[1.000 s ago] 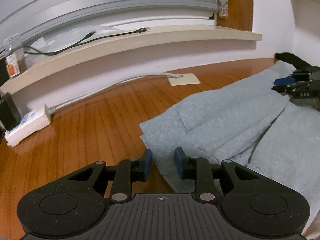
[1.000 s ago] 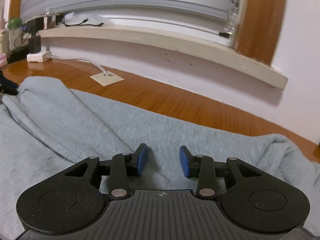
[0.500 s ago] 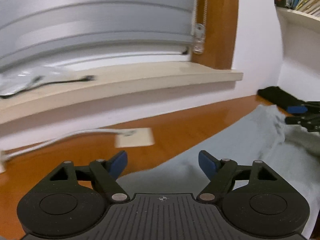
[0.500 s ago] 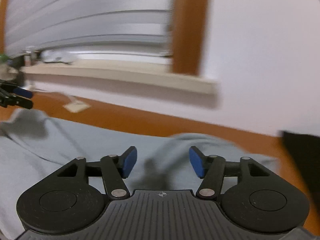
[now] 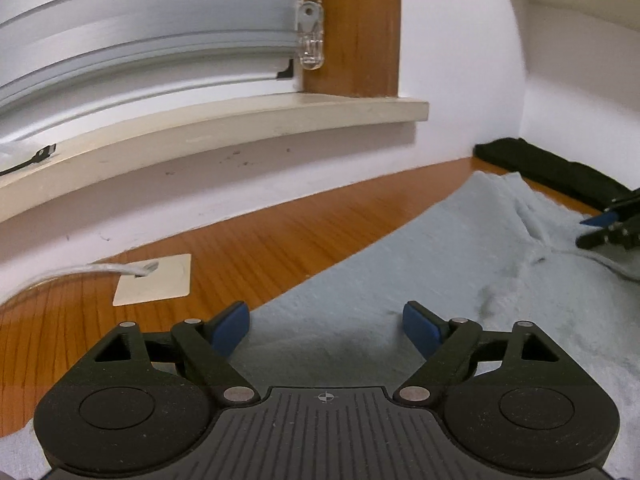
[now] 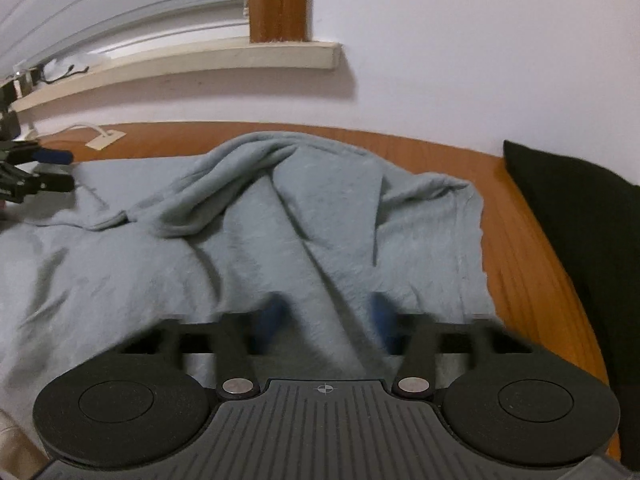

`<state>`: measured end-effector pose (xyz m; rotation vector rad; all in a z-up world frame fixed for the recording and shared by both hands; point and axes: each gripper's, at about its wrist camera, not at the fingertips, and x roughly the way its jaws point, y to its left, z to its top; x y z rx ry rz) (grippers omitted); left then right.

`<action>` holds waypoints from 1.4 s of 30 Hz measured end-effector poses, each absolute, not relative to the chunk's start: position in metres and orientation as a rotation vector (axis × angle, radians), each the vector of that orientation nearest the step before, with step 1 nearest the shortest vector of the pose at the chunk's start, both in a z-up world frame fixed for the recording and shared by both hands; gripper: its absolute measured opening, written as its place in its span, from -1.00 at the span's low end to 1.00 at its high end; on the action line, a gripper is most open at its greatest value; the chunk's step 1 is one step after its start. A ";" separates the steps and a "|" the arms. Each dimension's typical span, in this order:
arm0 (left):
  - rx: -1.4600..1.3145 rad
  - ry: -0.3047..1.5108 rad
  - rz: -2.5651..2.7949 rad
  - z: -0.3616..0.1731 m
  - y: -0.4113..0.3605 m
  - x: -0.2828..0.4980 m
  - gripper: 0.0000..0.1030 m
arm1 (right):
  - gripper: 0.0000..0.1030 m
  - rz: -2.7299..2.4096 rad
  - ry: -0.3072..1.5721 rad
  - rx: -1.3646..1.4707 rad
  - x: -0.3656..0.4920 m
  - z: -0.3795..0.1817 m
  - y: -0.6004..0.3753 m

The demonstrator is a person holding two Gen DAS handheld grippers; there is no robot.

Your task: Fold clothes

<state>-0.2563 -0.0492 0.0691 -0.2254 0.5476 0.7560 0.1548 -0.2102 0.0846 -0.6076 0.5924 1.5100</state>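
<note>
A grey-blue sweatshirt lies rumpled on the wooden table. My left gripper hovers over its far edge, jaws wide and still opening, nothing pinched. In the right wrist view it shows small at the left. My right gripper is low over the sweatshirt near its right side. Its blue pads are motion-blurred and closing, with a raised fold of cloth between them, a gap still showing. From the left wrist view the right gripper is at the far right on the cloth.
A folded black garment lies on the table to the right, against the wall. A white cable plate sits on the wood at left. The windowsill and white wall bound the far side.
Both views have swung rightward along the sweatshirt, bringing the black garment into sight. The left jaws have spread from narrow to wide. The right pads first widened and now blur inward over a fold.
</note>
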 end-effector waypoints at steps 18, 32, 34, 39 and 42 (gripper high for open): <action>-0.243 0.567 0.761 0.066 -0.048 -0.255 0.89 | -0.95 1.306 0.320 -0.542 0.186 0.232 -0.359; -0.242 0.568 0.765 0.066 -0.048 -0.255 0.90 | -0.50 1.394 0.433 -0.539 0.177 0.204 -0.309; -0.241 0.567 0.766 0.066 -0.048 -0.255 0.91 | -0.48 1.407 0.455 -0.542 0.178 0.190 -0.290; -0.240 0.568 0.765 0.066 -0.048 -0.255 0.91 | -0.28 1.410 0.529 -0.527 0.182 0.148 -0.228; -0.239 0.566 0.767 0.066 -0.048 -0.255 0.92 | -0.28 1.408 0.582 -0.507 0.188 0.127 -0.191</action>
